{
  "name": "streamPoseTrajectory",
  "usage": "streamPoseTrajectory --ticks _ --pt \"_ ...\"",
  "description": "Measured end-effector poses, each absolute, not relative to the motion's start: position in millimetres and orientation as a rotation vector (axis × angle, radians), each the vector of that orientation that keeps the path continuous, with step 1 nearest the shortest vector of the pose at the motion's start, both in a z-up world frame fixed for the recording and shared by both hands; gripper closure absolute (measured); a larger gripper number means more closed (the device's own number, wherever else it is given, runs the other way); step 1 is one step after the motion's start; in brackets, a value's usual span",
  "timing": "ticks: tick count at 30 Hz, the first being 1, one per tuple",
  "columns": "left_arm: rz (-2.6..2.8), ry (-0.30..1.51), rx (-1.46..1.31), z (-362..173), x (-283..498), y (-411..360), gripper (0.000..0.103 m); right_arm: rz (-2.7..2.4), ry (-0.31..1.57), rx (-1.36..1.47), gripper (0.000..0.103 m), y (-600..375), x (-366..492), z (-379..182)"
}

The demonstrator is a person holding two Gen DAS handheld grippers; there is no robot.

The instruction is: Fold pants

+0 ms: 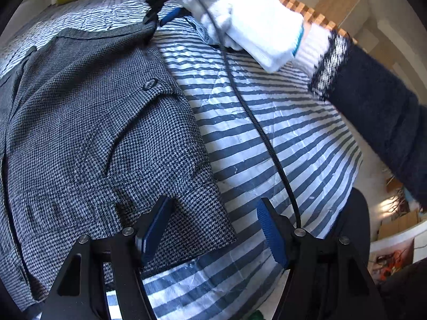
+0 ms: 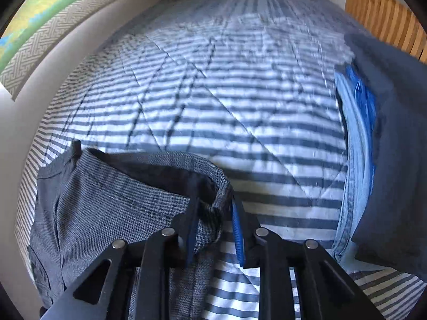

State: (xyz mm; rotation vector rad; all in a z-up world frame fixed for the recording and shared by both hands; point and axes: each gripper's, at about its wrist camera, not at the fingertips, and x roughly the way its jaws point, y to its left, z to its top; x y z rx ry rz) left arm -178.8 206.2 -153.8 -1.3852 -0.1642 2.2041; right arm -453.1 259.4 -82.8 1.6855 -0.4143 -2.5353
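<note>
Pants (image 1: 88,133), grey houndstooth, are spread on a bed (image 1: 280,138) covered in a blue-and-white striped sheet. Left gripper (image 1: 213,229): fingers are held apart above a folded edge of the pants, nothing clasped. Right gripper (image 2: 213,229): fingers are set either side of the bunched waistband; whether the fabric is pinched cannot be told. A white-gloved hand (image 1: 248,24) is seen. Folded blue clothes (image 2: 379,144) are stacked nearby.

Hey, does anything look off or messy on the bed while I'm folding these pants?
Nothing is spilled or damaged. The grey checked pants lie rumpled on the striped bedspread, their waistband bunched and gaping where the right gripper pinches it. The left gripper is open over a corner.
</note>
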Motion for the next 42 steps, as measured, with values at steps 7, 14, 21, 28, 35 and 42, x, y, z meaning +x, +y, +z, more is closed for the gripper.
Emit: streamPoseTrajectory --ticks 7,14,21,28,35,42 --pt "2.207 -0.263 -1.380 -150 -175 195 0.033 -2.674 -0.376 1.488 0.059 259 -421 -54" --pt "2.216 -0.292 -1.355 -145 -174 195 0.033 -2.420 -0.127 1.447 0.053 163 -465 -49" --pt "2.229 -0.416 -1.361 -147 -182 165 0.033 -2.330 -0.112 1.518 0.051 84 -520 -83" --pt "2.203 -0.433 -1.350 -154 -186 166 0.033 -2.320 -0.103 1.276 0.090 71 -506 -58" --pt "2.222 -0.405 -1.354 -150 -188 174 0.033 -2.414 -0.026 1.586 0.077 105 -528 -74" --pt "2.185 -0.322 -1.330 -143 -181 203 0.033 -2.597 -0.305 1.489 0.052 215 -451 -53"
